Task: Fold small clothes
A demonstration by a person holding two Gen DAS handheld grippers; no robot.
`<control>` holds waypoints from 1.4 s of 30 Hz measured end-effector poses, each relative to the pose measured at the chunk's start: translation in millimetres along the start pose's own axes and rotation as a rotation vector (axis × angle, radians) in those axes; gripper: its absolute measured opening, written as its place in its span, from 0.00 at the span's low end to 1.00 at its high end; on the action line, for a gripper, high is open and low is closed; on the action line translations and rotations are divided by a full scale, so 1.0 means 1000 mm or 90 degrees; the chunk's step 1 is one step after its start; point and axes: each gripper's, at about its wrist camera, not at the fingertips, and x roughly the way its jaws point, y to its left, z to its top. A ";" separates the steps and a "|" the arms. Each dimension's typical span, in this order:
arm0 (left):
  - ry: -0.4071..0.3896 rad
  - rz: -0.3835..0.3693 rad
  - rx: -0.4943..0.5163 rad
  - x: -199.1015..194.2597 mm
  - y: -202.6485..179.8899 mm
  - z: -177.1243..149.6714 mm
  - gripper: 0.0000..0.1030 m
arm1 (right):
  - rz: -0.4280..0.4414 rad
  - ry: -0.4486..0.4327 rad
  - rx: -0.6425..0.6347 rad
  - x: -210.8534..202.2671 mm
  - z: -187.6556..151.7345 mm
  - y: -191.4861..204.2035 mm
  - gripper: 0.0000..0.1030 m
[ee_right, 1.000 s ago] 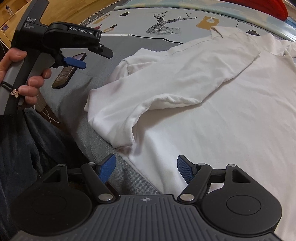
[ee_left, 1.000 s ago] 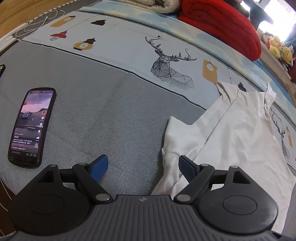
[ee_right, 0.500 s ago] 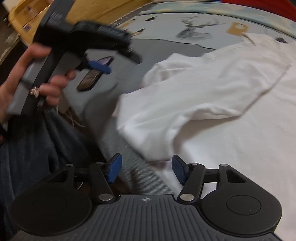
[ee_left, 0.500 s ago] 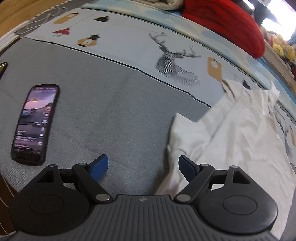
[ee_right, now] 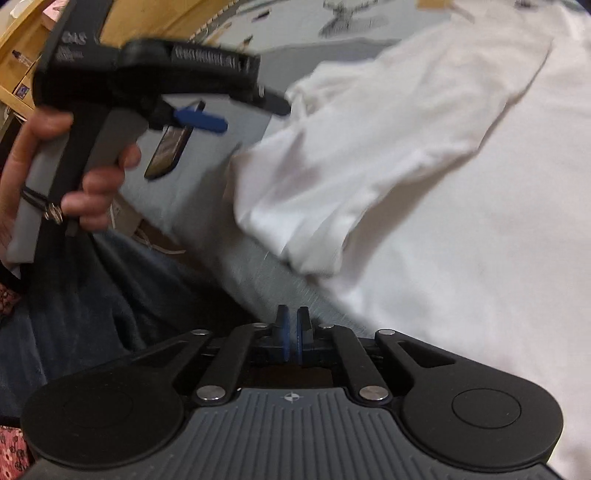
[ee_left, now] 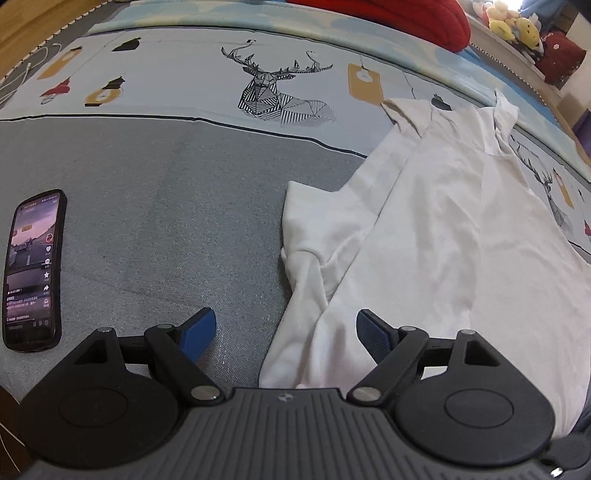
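Observation:
A white shirt (ee_left: pixel 443 236) lies spread on the grey bed cover (ee_left: pixel 155 206), one sleeve (ee_right: pixel 369 155) folded across its body. My left gripper (ee_left: pixel 286 332) is open just above the shirt's near left edge, which runs between its blue pads. In the right wrist view a hand (ee_right: pixel 92 184) holds that left gripper (ee_right: pixel 240 112), blurred, above the sleeve's end. My right gripper (ee_right: pixel 292 328) is low at the shirt's near hem. Its jaws are closing, with only a narrow slit left, and no cloth shows between the pads.
A phone (ee_left: pixel 33 269) with a lit screen lies on the grey cover to the left. A printed sheet with a deer (ee_left: pixel 280 96) covers the far half of the bed, with a red blanket (ee_left: pixel 388 18) and plush toys (ee_left: pixel 513 22) beyond. The person's dark clothing (ee_right: pixel 92 302) fills the lower left.
My right gripper's jaws went from wide apart to nearly together. My left gripper shifted right, so the shirt's edge now lies between its open pads. It looms larger in the right wrist view.

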 end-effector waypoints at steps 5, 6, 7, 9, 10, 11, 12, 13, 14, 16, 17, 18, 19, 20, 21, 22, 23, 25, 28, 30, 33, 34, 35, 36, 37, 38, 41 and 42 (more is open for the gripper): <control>0.000 -0.007 -0.011 0.000 0.000 0.003 0.85 | -0.048 -0.061 -0.092 -0.009 0.011 0.011 0.51; 0.002 -0.006 -0.011 0.000 0.000 0.003 0.85 | -0.052 -0.057 -0.104 -0.007 0.013 0.009 0.54; 0.003 -0.006 -0.012 0.001 0.000 0.003 0.85 | -0.054 -0.050 -0.111 -0.003 0.013 0.008 0.55; 0.005 -0.005 -0.011 0.002 0.001 0.003 0.85 | -0.053 -0.029 -0.112 0.008 0.015 0.007 0.55; 0.005 -0.005 -0.010 0.002 0.000 0.003 0.85 | -0.052 -0.027 -0.111 0.010 0.014 0.003 0.54; 0.006 -0.003 -0.009 0.002 0.000 0.003 0.85 | -0.043 -0.030 -0.108 0.014 0.012 0.003 0.35; 0.006 -0.002 -0.007 0.002 0.000 0.003 0.85 | -0.037 -0.027 -0.094 0.017 0.010 0.000 0.16; 0.007 -0.001 -0.005 0.003 -0.001 0.003 0.85 | -0.034 -0.022 -0.069 0.017 0.009 -0.004 0.16; 0.008 0.001 -0.002 0.004 -0.002 0.003 0.85 | -0.023 -0.026 -0.043 0.015 0.008 -0.008 0.13; 0.009 0.007 0.006 0.005 -0.004 0.002 0.85 | -0.002 -0.017 -0.002 0.012 0.005 -0.015 0.09; 0.009 0.010 0.009 0.005 -0.005 0.002 0.85 | 0.002 -0.007 0.014 0.013 0.002 -0.017 0.09; 0.010 0.015 0.012 0.006 -0.005 0.002 0.85 | 0.007 0.006 0.021 0.014 0.000 -0.019 0.08; 0.011 0.021 0.014 0.007 -0.005 0.001 0.85 | 0.007 0.010 0.021 0.016 -0.003 -0.020 0.08; 0.012 0.024 0.015 0.007 -0.005 0.000 0.85 | 0.008 0.006 0.019 0.014 -0.005 -0.019 0.08; 0.011 0.025 0.015 0.006 -0.004 0.000 0.85 | 0.008 0.006 0.017 0.012 -0.006 -0.018 0.11; 0.009 0.024 0.014 0.006 -0.003 0.000 0.85 | 0.008 0.006 0.016 0.009 -0.005 -0.016 0.12; 0.007 0.024 0.011 0.005 -0.002 0.000 0.85 | 0.008 -0.001 0.016 0.005 -0.004 -0.015 0.12; 0.004 0.025 0.001 0.003 0.002 0.000 0.85 | 0.012 -0.035 0.001 -0.011 0.002 -0.010 0.12; 0.001 0.028 -0.013 0.002 0.005 0.002 0.85 | 0.006 -0.105 -0.028 -0.034 0.020 -0.002 0.12; 0.001 0.028 -0.020 0.002 0.006 0.003 0.85 | 0.005 -0.144 -0.045 -0.044 0.035 0.001 0.13; 0.003 0.026 -0.020 0.002 0.006 0.003 0.85 | -0.005 -0.163 -0.064 -0.047 0.056 0.003 0.13; 0.003 0.026 -0.018 0.002 0.005 0.003 0.85 | -0.002 -0.165 -0.067 -0.044 0.059 0.003 0.14; 0.004 0.024 -0.017 0.003 0.004 0.003 0.85 | -0.009 -0.155 -0.075 -0.037 0.061 0.003 0.15; 0.004 0.021 -0.016 0.002 0.004 0.003 0.85 | -0.017 -0.135 -0.082 -0.027 0.060 0.003 0.16; 0.003 0.019 -0.014 0.002 0.003 0.003 0.85 | -0.024 -0.110 -0.086 -0.018 0.057 0.000 0.16; 0.002 0.017 -0.012 0.002 0.003 0.003 0.85 | -0.043 -0.079 -0.091 -0.005 0.053 -0.003 0.16; 0.002 0.014 -0.008 0.001 0.003 0.002 0.85 | -0.089 -0.028 -0.108 0.021 0.025 -0.020 0.15; 0.001 0.014 -0.008 0.001 0.003 0.002 0.85 | -0.078 -0.062 -0.129 0.015 0.015 -0.022 0.15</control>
